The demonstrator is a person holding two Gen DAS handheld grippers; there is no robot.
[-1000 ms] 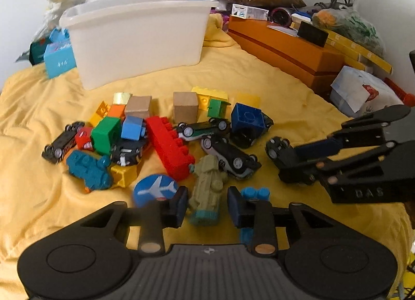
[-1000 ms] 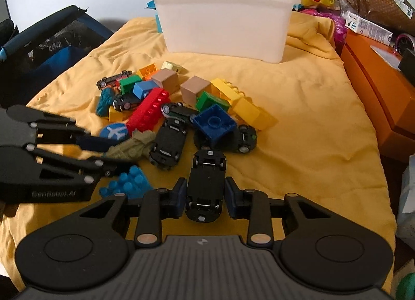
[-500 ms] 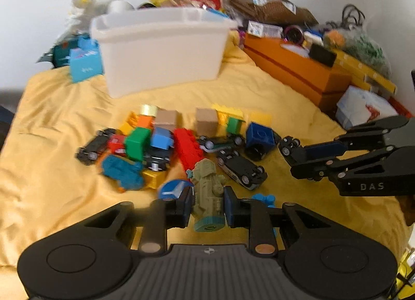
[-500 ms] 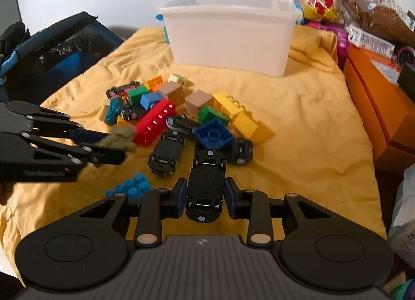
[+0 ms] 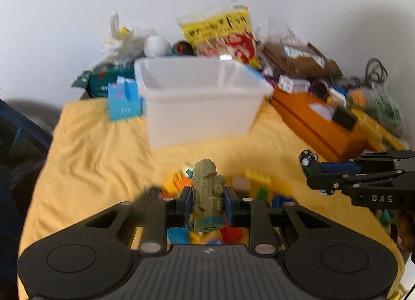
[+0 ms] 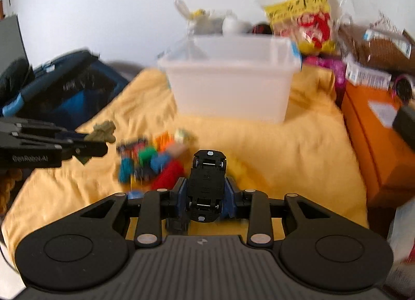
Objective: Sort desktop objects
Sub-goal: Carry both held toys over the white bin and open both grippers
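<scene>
Two toys are pinched clear of the yellow cloth (image 5: pixel 90 159): an olive-green plastic rocket toy (image 5: pixel 207 193) by the left gripper (image 5: pixel 206 202), an upturned black toy car (image 6: pixel 207 185) by the right gripper (image 6: pixel 206 197), presumably for dropping into the white plastic tub (image 5: pixel 199 102) beyond the scattered coloured blocks (image 6: pixel 155 159).

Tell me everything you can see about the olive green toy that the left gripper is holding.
The olive green toy looks like moulded plastic, a chunky, ridged, vehicle-like body with a round teal end facing the camera. The left gripper is shut on it, a blue pad pressing each side, and it points away toward the white bin. It is lifted clear of the yellow cloth and the toy pile below. In the right wrist view it shows as a lumpy green shape sticking out past the fingertips. Finer detail is blurred.
</scene>
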